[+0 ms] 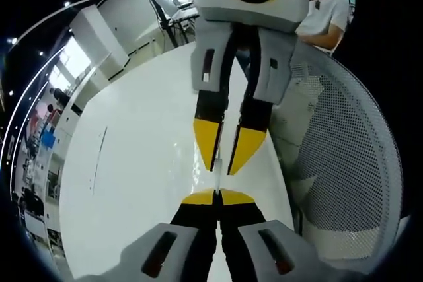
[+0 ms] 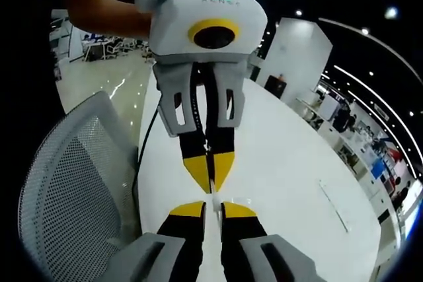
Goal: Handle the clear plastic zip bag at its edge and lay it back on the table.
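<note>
Here the left gripper (image 1: pixel 217 197) and right gripper (image 2: pixel 211 207) meet tip-to-tip, pinching the clear zip bag (image 1: pixel 206 163).

The right hand-held gripper (image 2: pixel 212 208) rises from the bottom of the right gripper view, its yellow-tipped jaws set a narrow gap apart on a thin clear edge of the bag (image 2: pixel 211 186). Facing it from above, the left hand-held gripper (image 2: pixel 209 177) points down with its yellow tips pressed together on the same edge. Both hang over the white counter (image 2: pixel 297 163). A white mesh chair (image 2: pixel 73 183) stands at the counter's left edge. A person's arm (image 2: pixel 109 8) holds the upper gripper.
</note>
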